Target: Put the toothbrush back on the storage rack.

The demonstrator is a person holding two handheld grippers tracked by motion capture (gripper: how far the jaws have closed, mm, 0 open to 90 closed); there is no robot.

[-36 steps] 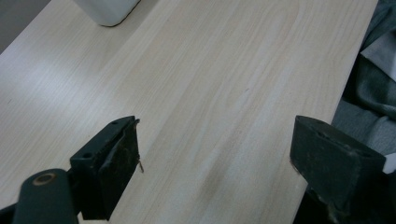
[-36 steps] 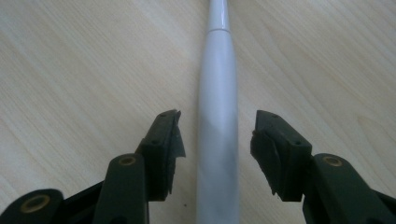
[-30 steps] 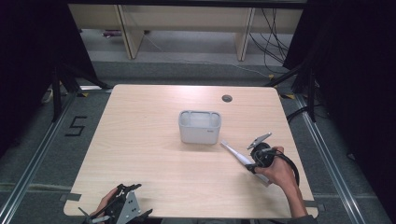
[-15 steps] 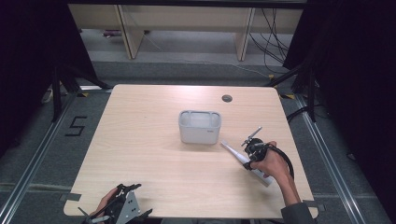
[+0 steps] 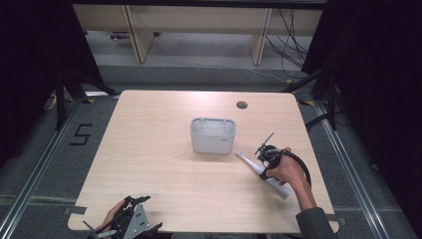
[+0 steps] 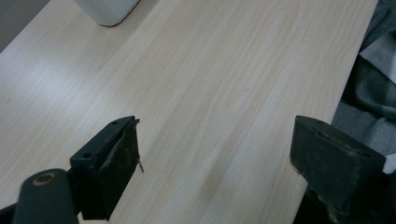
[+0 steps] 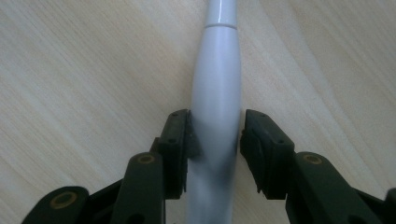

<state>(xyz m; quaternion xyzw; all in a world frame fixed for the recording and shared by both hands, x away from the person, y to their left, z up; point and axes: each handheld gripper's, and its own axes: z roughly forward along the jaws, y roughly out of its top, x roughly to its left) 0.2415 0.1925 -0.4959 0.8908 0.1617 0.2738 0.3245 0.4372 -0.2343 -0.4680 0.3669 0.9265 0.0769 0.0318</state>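
Note:
A long white tapered handle [image 5: 247, 161] lies slantwise on the wooden table [image 5: 159, 149], just right of a white open container [image 5: 213, 134]. My right gripper [image 5: 266, 160] is down over the handle's middle. In the right gripper view the handle [image 7: 217, 84] runs up between the jaws of my right gripper [image 7: 215, 135]. Those jaws have just been closing, and both pads [image 7: 180, 140] now sit against the handle's sides. My left gripper [image 5: 130, 223] rests at the table's near left edge. In its own view, my left gripper [image 6: 215, 149] stands open over bare wood.
A small dark hole [image 5: 242, 105] sits near the table's far edge. The container's corner [image 6: 109, 9] shows at the top of the left gripper view. Grey cloth [image 6: 373, 93] lies past the table edge there. Shelving and cables stand beyond the table.
My right hand has shifted a little to the left and lowered onto the white handle, and its jaws have narrowed around it. The left gripper has stayed where it was.

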